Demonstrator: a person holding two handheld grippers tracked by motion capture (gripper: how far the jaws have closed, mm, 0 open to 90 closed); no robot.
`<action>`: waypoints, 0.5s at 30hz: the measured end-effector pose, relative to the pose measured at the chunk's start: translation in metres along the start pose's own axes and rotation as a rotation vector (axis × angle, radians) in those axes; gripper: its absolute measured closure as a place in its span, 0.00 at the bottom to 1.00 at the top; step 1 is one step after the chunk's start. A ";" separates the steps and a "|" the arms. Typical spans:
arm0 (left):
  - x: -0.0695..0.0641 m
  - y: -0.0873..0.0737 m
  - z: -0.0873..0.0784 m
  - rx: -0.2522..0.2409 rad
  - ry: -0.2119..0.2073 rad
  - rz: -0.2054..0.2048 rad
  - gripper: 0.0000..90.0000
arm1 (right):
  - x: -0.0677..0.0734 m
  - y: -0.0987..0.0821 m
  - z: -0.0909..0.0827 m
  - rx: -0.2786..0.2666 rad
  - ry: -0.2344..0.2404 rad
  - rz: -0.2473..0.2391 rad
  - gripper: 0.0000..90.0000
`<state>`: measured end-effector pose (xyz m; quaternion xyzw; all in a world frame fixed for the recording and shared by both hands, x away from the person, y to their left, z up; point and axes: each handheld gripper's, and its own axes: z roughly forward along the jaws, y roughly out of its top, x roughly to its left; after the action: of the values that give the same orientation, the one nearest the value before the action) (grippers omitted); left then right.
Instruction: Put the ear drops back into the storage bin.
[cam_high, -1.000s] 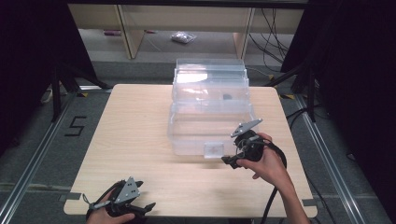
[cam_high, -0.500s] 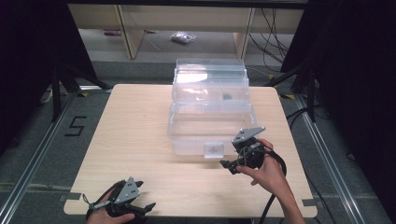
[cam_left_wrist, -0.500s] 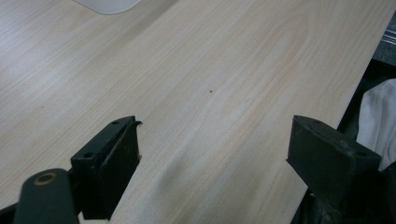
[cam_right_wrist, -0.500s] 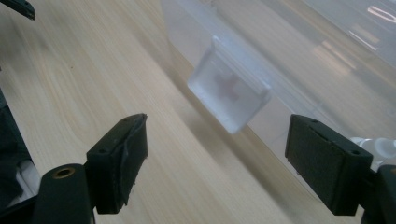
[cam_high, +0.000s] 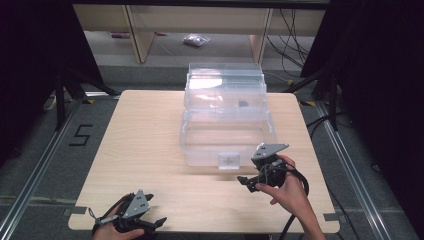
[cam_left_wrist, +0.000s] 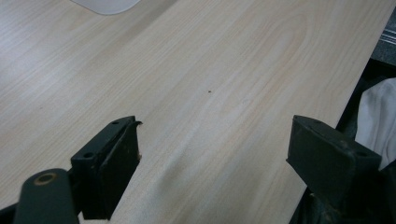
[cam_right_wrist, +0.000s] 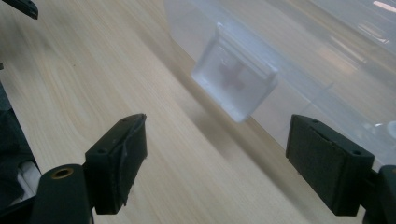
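Note:
A clear plastic lidded box (cam_high: 225, 115) stands in the middle of the wooden table (cam_high: 145, 135), its white front latch (cam_high: 229, 161) facing the near edge. A small dark item (cam_high: 243, 104) shows through the lid. My right gripper (cam_high: 248, 182) is held in a hand just right of and in front of the latch, open and holding nothing. In the right gripper view the latch (cam_right_wrist: 236, 84) hangs closed ahead of the spread jaws of the right gripper (cam_right_wrist: 224, 154), apart from them. My left gripper (cam_high: 156, 223) rests at the near left edge, open over bare wood (cam_left_wrist: 215, 149).
A box corner (cam_left_wrist: 105, 4) peeks in at the top of the left gripper view. The table's near edge (cam_left_wrist: 359, 79) runs beside the left gripper's right jaw, with white cloth (cam_left_wrist: 378, 116) past it. Shelving (cam_high: 145, 30) and cables (cam_high: 295, 30) lie beyond the table.
The right gripper has drawn back a little from the box front toward the near edge and sits lower. The left gripper has stayed put.

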<state>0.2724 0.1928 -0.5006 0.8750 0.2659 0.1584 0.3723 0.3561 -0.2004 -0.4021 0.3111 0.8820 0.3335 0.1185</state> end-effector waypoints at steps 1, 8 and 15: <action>0.000 0.000 0.000 0.000 0.000 0.000 0.18 | 0.000 -0.001 0.002 -0.016 -0.009 -0.001 0.24; 0.000 0.000 0.000 0.000 0.002 0.003 0.18 | 0.005 -0.010 0.010 -0.031 -0.004 0.012 0.24; 0.000 0.000 0.000 0.001 0.003 0.003 0.18 | 0.007 -0.018 0.012 -0.013 0.003 0.019 0.23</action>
<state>0.2724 0.1929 -0.5003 0.8753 0.2651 0.1601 0.3713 0.3466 -0.2005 -0.4232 0.3183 0.8769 0.3409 0.1159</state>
